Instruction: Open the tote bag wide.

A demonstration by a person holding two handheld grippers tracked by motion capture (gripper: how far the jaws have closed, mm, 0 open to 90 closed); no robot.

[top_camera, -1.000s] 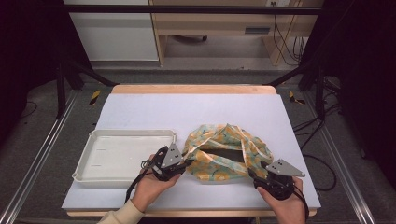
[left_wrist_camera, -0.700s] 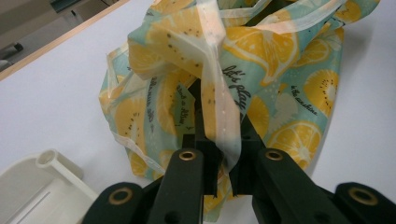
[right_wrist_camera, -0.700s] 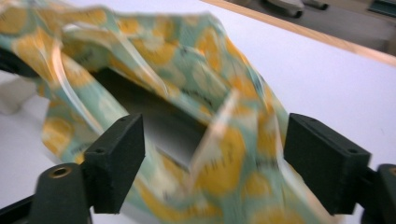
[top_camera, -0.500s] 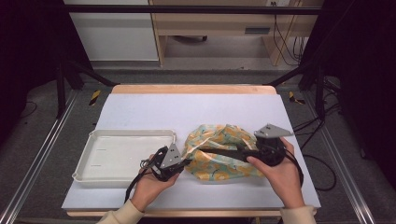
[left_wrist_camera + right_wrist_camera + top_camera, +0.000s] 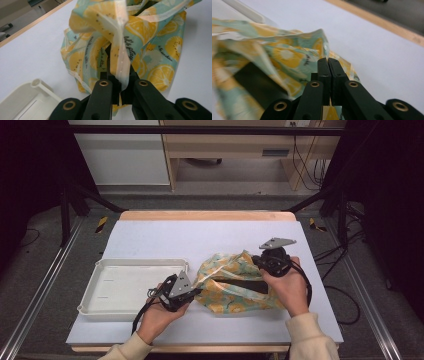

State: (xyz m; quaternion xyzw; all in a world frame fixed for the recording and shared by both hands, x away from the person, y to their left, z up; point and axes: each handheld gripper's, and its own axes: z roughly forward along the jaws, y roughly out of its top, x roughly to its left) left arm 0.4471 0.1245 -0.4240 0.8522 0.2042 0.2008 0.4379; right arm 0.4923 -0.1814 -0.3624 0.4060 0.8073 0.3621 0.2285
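You're swinging the right gripper up and away from the near edge, both grippers clamped on the fruit-print bag, left gripper anchoring, probably spreading its mouth.

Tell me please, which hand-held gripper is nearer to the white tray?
Left. The left hand-held gripper sits right beside the white tray, at its near right corner; the right hand-held gripper is across the fruit-print bag.
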